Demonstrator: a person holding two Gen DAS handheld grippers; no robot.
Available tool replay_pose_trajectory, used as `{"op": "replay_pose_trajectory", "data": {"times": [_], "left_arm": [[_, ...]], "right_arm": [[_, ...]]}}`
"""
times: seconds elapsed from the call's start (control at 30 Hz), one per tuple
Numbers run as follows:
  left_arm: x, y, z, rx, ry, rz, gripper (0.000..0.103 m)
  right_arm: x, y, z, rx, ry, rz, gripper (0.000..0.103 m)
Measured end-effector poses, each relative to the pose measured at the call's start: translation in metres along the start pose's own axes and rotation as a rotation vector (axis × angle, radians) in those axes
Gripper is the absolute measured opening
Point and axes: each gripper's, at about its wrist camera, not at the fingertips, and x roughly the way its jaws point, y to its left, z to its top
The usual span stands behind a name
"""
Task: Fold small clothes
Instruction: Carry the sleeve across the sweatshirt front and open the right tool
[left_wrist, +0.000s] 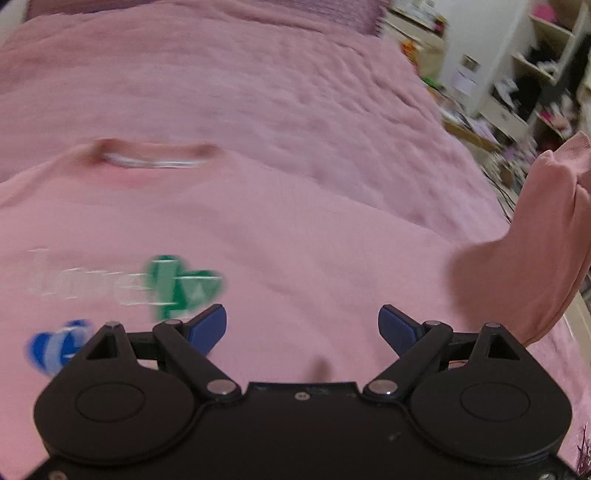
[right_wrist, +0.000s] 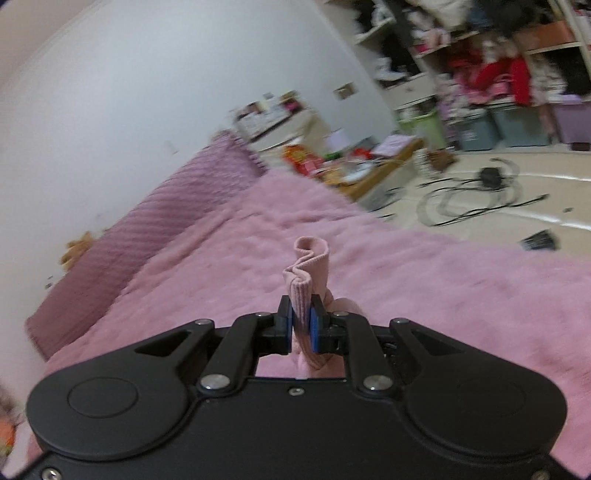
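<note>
My left gripper (left_wrist: 302, 328) gaped empty above the pink shirt (left_wrist: 258, 258) spread on the bed (left_wrist: 258, 81), print blurred unreadable, my right gripper (right_wrist: 300, 328) pinched its ribbed cuff (right_wrist: 308, 269), sleeve lifted, rest hidden.

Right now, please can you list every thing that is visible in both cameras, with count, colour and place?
sweatshirt: one, pink, flat on the bed, green and blue print on the chest
sleeve cuff: one, pink ribbed, lifted at the garment's right side
bed cover: one, fluffy pink, under everything
blanket: one, purple ribbed, along the wall
cables: several, black, on the floor
shelves: cluttered, far right
storage bins: a few, grey, green and purple, under the shelves
left gripper: fingers apart, above the chest, empty
right gripper: fingers closed on the cuff
</note>
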Motion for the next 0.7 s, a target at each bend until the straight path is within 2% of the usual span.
{"op": "replay_pose_trajectory", "data": {"times": [0.07, 0.23, 0.4, 0.7], "left_arm": [[-0.015, 0.024, -0.002, -0.027, -0.010, 0.025, 0.095], [-0.050, 0.085, -0.017, -0.056, -0.024, 0.140, 0.095], [-0.071, 0.140, -0.035, -0.122, -0.003, 0.240, 0.095], [-0.115, 0.196, -0.056, -0.246, -0.006, 0.326, 0.095]], "right_arm": [[0.006, 0.022, -0.014, -0.005, 0.024, 0.040, 0.010], [0.019, 0.072, -0.055, 0.002, 0.100, 0.142, 0.010], [0.032, 0.128, -0.106, -0.023, 0.196, 0.242, 0.010], [0.049, 0.208, -0.193, -0.053, 0.366, 0.408, 0.010]]}}
